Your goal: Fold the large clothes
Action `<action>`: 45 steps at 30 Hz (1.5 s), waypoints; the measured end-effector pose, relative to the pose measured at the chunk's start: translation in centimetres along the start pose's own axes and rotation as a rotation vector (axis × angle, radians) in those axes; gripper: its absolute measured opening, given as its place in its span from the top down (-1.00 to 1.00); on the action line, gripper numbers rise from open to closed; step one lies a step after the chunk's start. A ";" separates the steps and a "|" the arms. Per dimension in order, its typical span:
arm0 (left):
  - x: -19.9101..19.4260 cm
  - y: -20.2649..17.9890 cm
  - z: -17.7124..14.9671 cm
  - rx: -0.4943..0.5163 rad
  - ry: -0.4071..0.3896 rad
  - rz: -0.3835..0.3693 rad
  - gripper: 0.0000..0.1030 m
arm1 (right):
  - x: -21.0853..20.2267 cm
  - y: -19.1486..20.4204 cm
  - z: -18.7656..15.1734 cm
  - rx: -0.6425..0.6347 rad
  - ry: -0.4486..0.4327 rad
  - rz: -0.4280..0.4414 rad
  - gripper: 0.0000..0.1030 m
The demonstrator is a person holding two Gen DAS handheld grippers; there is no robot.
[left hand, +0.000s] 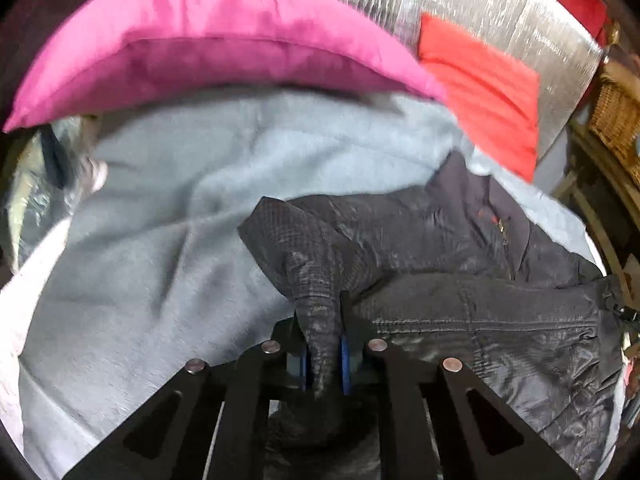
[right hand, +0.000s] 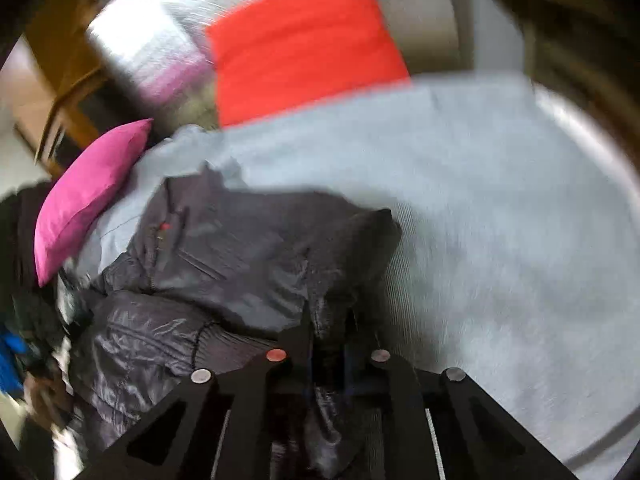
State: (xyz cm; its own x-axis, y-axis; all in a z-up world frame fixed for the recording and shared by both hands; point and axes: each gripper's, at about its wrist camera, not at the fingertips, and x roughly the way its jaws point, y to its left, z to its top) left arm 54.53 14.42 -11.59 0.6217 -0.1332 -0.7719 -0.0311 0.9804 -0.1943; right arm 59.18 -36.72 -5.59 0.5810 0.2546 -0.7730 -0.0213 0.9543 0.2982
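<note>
A dark grey shiny jacket (left hand: pixel 480 300) lies crumpled on a light blue-grey blanket (left hand: pixel 168 208). My left gripper (left hand: pixel 323 344) is shut on a bunched fold of the jacket, which rises between the blue pads. In the right wrist view the same jacket (right hand: pixel 224 264) lies left of centre on the blanket (right hand: pixel 500 220). My right gripper (right hand: pixel 328 344) is shut on another edge of the jacket, with cloth pinched between the jaws. Both views are blurred by motion.
A pink pillow (left hand: pixel 208 36) lies at the blanket's far edge; it also shows in the right wrist view (right hand: pixel 84 200). A red cushion (left hand: pixel 484 92) (right hand: pixel 304 40) leans on a silver foil panel (left hand: pixel 500 20). A wicker basket (left hand: pixel 616 120) stands at right.
</note>
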 end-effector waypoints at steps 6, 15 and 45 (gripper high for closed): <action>3.5 -2.3 -2.1 0.148 0.027 0.167 0.68 | 4.1 -1.3 -2.2 0.020 0.045 -0.118 0.57; -5.5 -3.9 -1.9 0.105 -0.179 0.079 -0.37 | -3.9 0.6 -2.3 0.037 -0.161 -0.110 -0.43; -0.7 -11.2 -8.2 0.244 -0.013 0.140 -0.52 | -6.1 7.9 -5.5 -0.074 -0.178 -0.163 -0.59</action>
State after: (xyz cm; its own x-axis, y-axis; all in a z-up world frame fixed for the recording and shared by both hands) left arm 48.02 2.39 -13.88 0.6345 0.0061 -0.7729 0.0712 0.9953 0.0663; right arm 50.99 -29.89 -1.58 0.7154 0.0709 -0.6951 0.0289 0.9910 0.1309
